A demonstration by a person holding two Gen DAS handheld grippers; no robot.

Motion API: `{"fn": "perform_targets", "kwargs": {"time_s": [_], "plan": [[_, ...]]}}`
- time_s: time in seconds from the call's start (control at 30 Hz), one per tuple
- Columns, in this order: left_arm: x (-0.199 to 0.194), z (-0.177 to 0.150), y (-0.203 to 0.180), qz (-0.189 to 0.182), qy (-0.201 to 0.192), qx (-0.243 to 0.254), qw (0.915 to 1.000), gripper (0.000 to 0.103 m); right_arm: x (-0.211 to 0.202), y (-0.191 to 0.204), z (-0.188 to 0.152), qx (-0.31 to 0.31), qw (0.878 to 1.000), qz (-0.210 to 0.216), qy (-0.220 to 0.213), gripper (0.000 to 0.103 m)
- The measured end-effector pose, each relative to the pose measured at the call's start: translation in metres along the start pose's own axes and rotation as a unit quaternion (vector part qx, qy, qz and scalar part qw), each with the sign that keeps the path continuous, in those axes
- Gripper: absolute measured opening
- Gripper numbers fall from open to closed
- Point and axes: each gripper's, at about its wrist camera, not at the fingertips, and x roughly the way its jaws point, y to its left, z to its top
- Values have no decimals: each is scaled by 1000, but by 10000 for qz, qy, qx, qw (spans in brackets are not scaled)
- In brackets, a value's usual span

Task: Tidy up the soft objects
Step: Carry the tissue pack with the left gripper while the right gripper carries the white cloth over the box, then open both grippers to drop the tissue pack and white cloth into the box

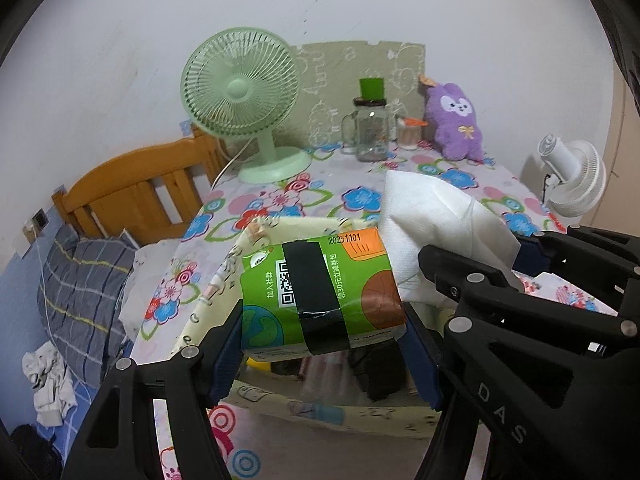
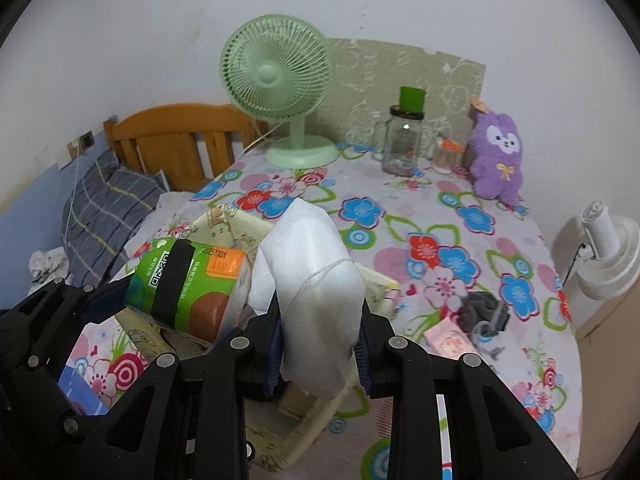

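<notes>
My left gripper [image 1: 322,348] is shut on a green tissue pack [image 1: 320,296] with black tape, held above a cream fabric storage box [image 1: 212,292]. The pack also shows in the right wrist view [image 2: 188,288]. My right gripper [image 2: 320,348] is shut on a white folded cloth [image 2: 316,284] and holds it over the same box [image 2: 236,224], just right of the pack. The cloth also shows in the left wrist view [image 1: 436,224]. A purple plush toy [image 2: 498,160] stands at the table's far right. A grey soft item [image 2: 486,312] and a pink packet [image 2: 448,340] lie on the table's right side.
A green fan [image 2: 280,80], a glass jar [image 2: 404,140] and a small cup [image 2: 444,156] stand at the back of the floral table [image 2: 400,208]. A white fan [image 2: 612,256] stands off the right edge. A wooden bed [image 2: 176,140] with pillows is to the left.
</notes>
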Motion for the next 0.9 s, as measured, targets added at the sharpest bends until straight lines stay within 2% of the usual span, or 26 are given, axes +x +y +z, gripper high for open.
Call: {"fn": "perform_targets", "kwargs": {"time_s": [0.5,0.57,0.7,0.8,0.9], "plan": [[39,-10,22,205,613,-184,9977,74,52,19,-3,-101,9980,354,518,36],[41,-10,19,219,616,-129,9978,75,57,17,-4,-44,9978,369,558,41],[43,-9,15,152,627,-78,9979,85,64,11,-3,23,9976,324,607,45],[46,-7,14,84,645,-125,9978,88,64,9,0,-31,9983,292,506,52],[49,-4,13,67,696,-153,9974,90,63,8,3,-93,9993,114,347,68]]}}
